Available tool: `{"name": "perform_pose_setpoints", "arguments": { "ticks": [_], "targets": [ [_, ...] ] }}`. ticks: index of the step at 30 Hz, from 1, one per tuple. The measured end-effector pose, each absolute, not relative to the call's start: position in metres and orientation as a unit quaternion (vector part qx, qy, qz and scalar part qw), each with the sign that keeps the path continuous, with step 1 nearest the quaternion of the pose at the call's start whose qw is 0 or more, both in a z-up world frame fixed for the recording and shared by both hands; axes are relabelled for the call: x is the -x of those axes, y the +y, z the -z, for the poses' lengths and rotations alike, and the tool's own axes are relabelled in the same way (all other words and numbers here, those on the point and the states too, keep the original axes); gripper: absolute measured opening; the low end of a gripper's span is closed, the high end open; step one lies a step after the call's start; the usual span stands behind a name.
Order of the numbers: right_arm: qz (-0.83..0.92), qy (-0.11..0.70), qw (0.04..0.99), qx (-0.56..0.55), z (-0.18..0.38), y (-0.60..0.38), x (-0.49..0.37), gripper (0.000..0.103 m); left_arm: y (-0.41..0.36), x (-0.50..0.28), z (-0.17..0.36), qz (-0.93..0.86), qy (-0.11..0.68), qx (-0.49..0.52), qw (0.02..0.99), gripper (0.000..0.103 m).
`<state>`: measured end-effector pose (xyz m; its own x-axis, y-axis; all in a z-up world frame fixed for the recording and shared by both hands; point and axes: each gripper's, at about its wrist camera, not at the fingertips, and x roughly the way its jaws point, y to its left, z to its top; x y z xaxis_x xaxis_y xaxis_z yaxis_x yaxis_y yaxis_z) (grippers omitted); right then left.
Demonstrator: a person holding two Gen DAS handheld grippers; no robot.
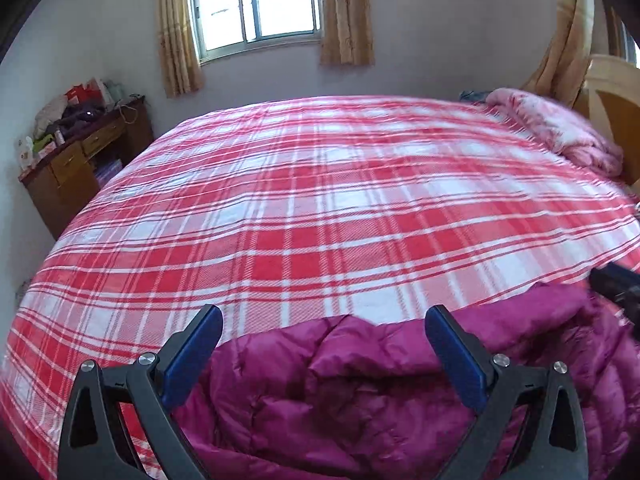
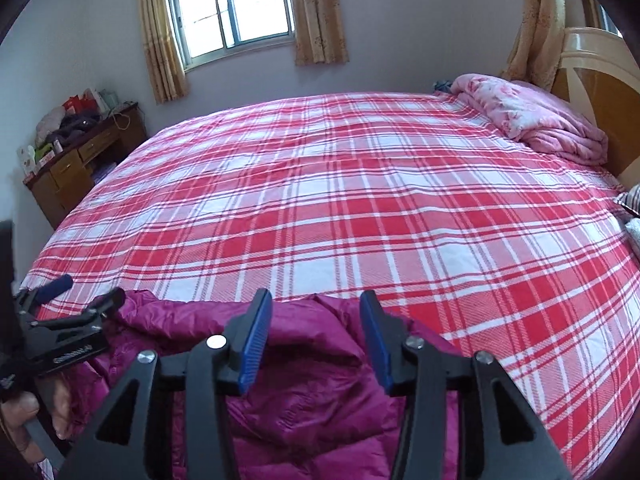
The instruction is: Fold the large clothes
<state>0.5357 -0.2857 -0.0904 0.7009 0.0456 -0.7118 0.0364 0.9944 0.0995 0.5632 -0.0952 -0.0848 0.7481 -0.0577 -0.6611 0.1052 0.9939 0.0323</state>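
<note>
At the left edge of the right wrist view the left gripper (image 2: 78,294) is seen from the side, with a bare hand (image 2: 36,412) wrapped round its handle below; neither the hand nor that side profile is shown in the left wrist view. In the left wrist view only a dark, blurred part of the right gripper (image 1: 618,288) is caught at the right edge. A striped and a white cloth edge (image 2: 630,216) at the far right are shown by the right wrist view alone.

A wooden desk (image 1: 80,164) heaped with clutter is set against the wall at the left. The bed is covered by a red and white plaid sheet (image 1: 320,200), spread flat. A curtained window (image 1: 256,0) is seen behind it, and a folded pink quilt (image 2: 536,116) is laid beside the wooden headboard (image 2: 600,92) at the right.

A magenta padded jacket (image 1: 360,392) is bunched on the near edge of the bed. In its own view the left gripper (image 1: 324,320) is held wide open above the jacket, nothing between its blue pads. The right gripper (image 2: 316,308) is likewise held over the jacket's right part, jaws parted less widely, gripping nothing.
</note>
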Motion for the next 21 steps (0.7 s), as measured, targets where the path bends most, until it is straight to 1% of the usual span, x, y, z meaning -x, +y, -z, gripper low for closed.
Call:
{"name": "perform_pose_setpoints", "arguments": {
  "ticks": [3, 5, 8, 13, 21],
  "targets": [
    [-0.008, 0.414, 0.908, -0.06, 0.114, -0.283, -0.549, 0.048, -0.113, -0.577, 0.099, 0.067, 0.38, -0.042, 0.922, 0.101],
    [-0.004, 0.426, 0.903, -0.055, 0.128, -0.282, -0.551, 0.048, -0.117, -0.589, 0.126, 0.058, 0.419, -0.053, 0.905, 0.101],
    [-0.005, 0.436, 0.898, -0.051, 0.145, -0.283, -0.546, 0.049, -0.109, -0.594, 0.164, 0.057, 0.461, -0.03, 0.885, 0.101],
    [-0.004, 0.439, 0.897, -0.047, 0.158, -0.286, -0.542, 0.049, -0.109, -0.592, 0.17, 0.059, 0.453, -0.027, 0.889, 0.102],
    [0.011, 0.439, 0.898, -0.025, 0.164, -0.28, -0.544, 0.051, -0.114, -0.593, 0.172, 0.049, 0.451, -0.044, 0.89, 0.102]
  ]
}}
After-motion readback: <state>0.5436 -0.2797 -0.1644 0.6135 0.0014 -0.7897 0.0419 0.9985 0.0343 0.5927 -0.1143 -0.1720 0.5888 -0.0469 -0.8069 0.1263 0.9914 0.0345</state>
